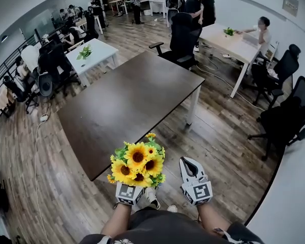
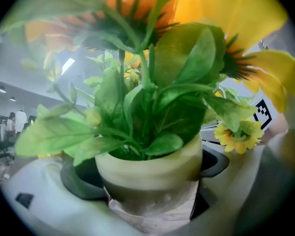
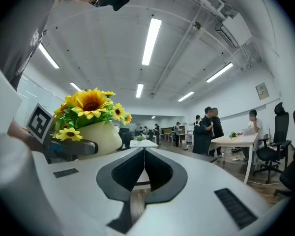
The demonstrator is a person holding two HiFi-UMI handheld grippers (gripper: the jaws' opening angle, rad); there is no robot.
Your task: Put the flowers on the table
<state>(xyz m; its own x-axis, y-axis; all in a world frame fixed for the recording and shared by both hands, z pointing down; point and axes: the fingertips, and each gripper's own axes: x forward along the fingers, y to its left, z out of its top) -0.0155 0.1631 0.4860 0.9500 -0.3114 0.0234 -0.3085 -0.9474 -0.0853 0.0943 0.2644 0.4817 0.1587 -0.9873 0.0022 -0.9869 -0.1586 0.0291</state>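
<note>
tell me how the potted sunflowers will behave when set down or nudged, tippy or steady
Probably top-heavy: the sunflowers spread wider than the cream pot, so a nudge up high may tip it. The leaves look like plastic, so likely light. The pot's rounded, smooth wall could slip in the left gripper.

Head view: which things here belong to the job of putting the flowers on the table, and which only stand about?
Job: yellow sunflowers in a cream round pot, held by the left tool; dark brown rectangular table; right tool, shut and empty.
About: black office chair; white table with a small green plant; standing people.
</note>
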